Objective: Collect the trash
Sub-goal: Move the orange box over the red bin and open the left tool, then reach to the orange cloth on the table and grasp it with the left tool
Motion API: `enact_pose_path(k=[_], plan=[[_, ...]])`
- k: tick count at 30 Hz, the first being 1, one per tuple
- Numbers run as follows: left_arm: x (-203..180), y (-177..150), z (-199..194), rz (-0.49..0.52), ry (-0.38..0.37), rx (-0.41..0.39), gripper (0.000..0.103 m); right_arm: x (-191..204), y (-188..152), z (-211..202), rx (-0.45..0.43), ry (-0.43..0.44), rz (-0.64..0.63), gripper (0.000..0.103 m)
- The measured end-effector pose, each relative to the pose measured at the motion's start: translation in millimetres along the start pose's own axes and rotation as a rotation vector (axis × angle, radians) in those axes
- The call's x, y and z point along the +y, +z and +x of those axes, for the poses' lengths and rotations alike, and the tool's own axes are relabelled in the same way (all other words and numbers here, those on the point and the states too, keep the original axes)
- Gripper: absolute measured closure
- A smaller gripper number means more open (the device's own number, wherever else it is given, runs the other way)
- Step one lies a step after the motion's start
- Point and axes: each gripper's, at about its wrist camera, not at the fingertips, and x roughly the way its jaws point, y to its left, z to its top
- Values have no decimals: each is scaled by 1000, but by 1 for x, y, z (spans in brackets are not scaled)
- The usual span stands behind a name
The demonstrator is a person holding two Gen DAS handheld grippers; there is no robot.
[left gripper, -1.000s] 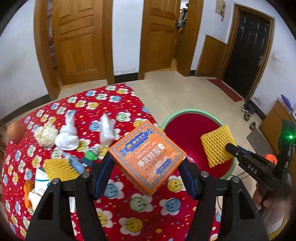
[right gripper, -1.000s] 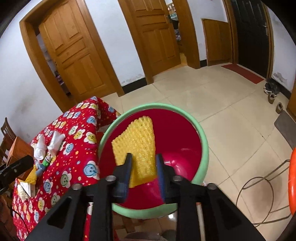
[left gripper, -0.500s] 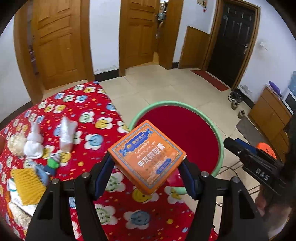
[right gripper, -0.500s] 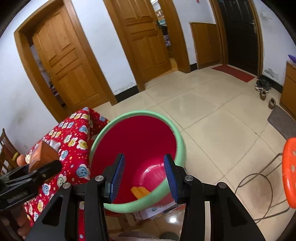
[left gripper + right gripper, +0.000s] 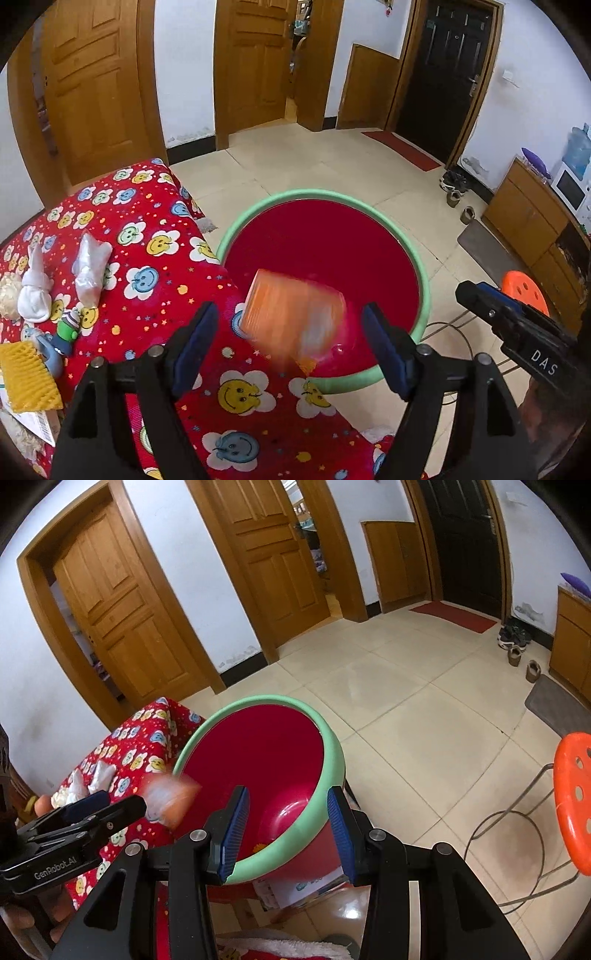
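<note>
**Orange box in mid-air over the bin's rim**

The left gripper (image 5: pixel 290 334) has its jaws spread wide, holding nothing. The orange box (image 5: pixel 291 312), motion-blurred, hangs between them, touching neither, above the near rim of the red bin (image 5: pixel 421 284). The right gripper (image 5: pixel 286 829) is likewise spread and empty over the bin.

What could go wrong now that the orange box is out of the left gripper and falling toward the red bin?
1. The orange box is blurred in mid-air near the green rim of the red bin, by the table edge; it might clip the rim and bounce to the floor.
2. The open left gripper and open right gripper hang close together over the bin; they could collide.
</note>
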Motion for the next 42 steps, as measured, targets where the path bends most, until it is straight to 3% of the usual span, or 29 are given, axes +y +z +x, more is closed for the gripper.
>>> enact_pose_path(k=[12,28,42], plan=[[37,-12,-41,-93,50,-25,23,28,-6,-16,-7,64,-38,57],[136,-52,-115,-270,240,-70,23,96,-24,-25,24,177,-143,55],[221,-87,-147,-410,386,-68,23,162,-36,-9,77,259,-229,55]])
